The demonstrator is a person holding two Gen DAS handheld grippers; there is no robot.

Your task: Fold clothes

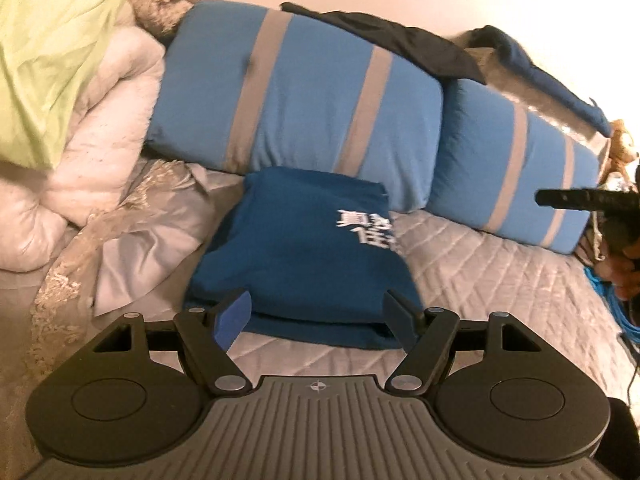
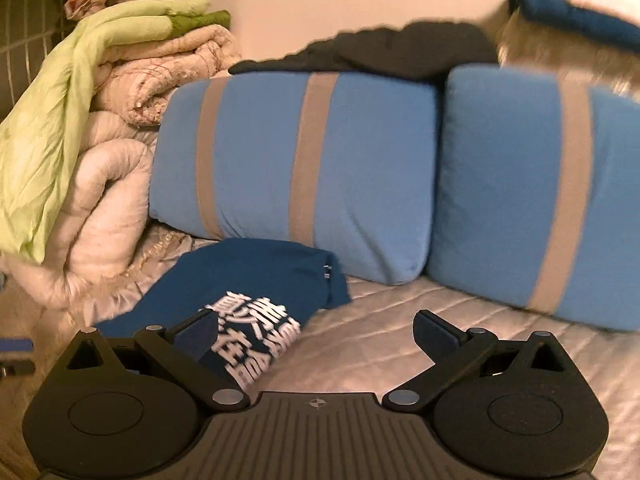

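A folded dark blue T-shirt (image 1: 296, 256) with white printed characters lies on the quilted grey bedspread (image 1: 480, 264), its far edge against a striped blue pillow. My left gripper (image 1: 320, 316) is open, its fingers standing either side of the shirt's near edge with nothing pinched between them. In the right wrist view the same T-shirt (image 2: 256, 280) lies at the lower left. My right gripper (image 2: 316, 340) is open above the bedspread (image 2: 380, 320), and its left finger overlaps the shirt's printed corner. The right gripper's tip (image 1: 576, 199) shows at the left view's right edge.
Two light blue pillows with grey stripes (image 1: 304, 100) (image 2: 532, 184) lean along the wall. A black garment (image 2: 384, 54) and a dark blue one (image 2: 572, 12) lie on top of them. Rolled cream quilts (image 2: 100, 184) and a green sheet (image 1: 52, 44) pile up at the left.
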